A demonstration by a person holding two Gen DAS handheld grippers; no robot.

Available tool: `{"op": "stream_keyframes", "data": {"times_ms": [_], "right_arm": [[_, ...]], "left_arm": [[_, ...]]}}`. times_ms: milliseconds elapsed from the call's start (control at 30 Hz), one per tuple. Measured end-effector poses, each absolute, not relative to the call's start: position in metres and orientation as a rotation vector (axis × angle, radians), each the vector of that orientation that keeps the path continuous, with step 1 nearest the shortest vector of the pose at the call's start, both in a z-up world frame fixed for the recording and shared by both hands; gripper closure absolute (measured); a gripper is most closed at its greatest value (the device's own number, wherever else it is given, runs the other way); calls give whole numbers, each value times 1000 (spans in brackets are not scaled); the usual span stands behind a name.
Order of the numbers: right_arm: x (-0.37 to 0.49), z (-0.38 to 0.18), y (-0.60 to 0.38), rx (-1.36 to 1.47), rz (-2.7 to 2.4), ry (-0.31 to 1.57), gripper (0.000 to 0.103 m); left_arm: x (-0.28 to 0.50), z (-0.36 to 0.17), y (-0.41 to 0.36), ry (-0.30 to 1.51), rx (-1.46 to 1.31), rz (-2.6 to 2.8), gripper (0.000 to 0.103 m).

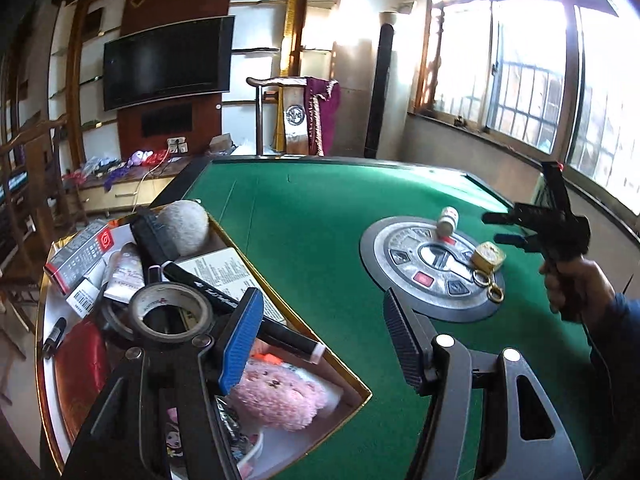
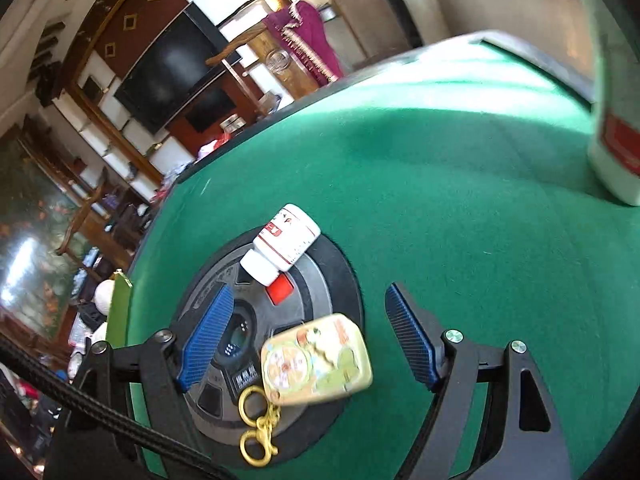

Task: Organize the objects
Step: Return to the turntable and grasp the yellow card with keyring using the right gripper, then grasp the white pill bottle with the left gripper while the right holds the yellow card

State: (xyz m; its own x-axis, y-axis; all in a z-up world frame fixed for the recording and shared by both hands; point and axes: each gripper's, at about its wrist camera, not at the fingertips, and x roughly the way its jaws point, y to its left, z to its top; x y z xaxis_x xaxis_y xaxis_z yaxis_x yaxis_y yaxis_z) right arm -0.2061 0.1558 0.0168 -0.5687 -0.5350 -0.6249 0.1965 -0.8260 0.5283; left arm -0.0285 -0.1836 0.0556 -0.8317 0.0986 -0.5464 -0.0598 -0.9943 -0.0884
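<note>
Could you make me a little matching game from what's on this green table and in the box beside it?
Things:
1. pill bottle
2. keychain tin
3. tape roll
4. pink plush

Descriptions:
A. has gold clasps attached
B. lying on its side, white cap
C. fluffy, near the box's corner
D. hollow ring atop the box's clutter

Pairs: 1-B, 2-A, 3-D, 4-C

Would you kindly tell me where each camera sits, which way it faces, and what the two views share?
Left wrist: on the left claw, looking across the green felt table over the gold-rimmed tray; the right claw and a hand show.
Right wrist: on the right claw, tilted down at the cartoon-printed tin.
Shared: white pill bottle, tin, round grey centre panel.
</note>
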Motion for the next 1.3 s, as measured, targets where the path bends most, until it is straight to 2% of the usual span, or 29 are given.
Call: {"op": "stream_keyframes", "data": {"times_ms": [100, 200, 300, 367, 567, 667, 767, 800, 933, 1000, 1067, 1300], "right_arm": [[-210, 9, 148, 1176, -2338, -550, 24], [-202, 9, 133, 1218, -2296, -405, 22], [-170, 12, 120, 1341, -2077, -354, 22], [-140, 14, 106, 1371, -1999, -251, 22], [-92, 36, 80, 1212, -2221, 84, 22], [-98, 26, 71, 1213, -2243, 86, 23], [-109, 13, 57, 1215, -2273, 249, 54], [-110, 12, 59, 1196, -2296, 270, 56], [-105, 13, 66, 1226, -2337, 260, 56], [-100, 15, 81, 1249, -2357, 176, 56], [-93, 25, 109, 1237, -2386, -6, 56], [-82, 48, 179, 1125, -2516, -337, 56]], "left_arm": [[-26, 54, -175, -93, -887, 2884, 47], [-24, 53, -166, -53, -897, 2870, 47], [-22, 51, -159, -25, -912, 2845, 47], [-21, 51, -155, -8, -910, 2843, 47], [-20, 49, -146, 9, -918, 2828, 47], [-22, 48, -147, 4, -923, 2830, 47], [-23, 47, -146, -6, -930, 2825, 47], [-23, 47, -146, -3, -931, 2822, 47], [-27, 46, -142, -33, -955, 2778, 47], [-36, 50, -138, -107, -994, 2729, 47], [-50, 57, -123, -122, -1035, 2669, 47], [-141, 84, -23, 97, -1096, 2565, 47]]}}
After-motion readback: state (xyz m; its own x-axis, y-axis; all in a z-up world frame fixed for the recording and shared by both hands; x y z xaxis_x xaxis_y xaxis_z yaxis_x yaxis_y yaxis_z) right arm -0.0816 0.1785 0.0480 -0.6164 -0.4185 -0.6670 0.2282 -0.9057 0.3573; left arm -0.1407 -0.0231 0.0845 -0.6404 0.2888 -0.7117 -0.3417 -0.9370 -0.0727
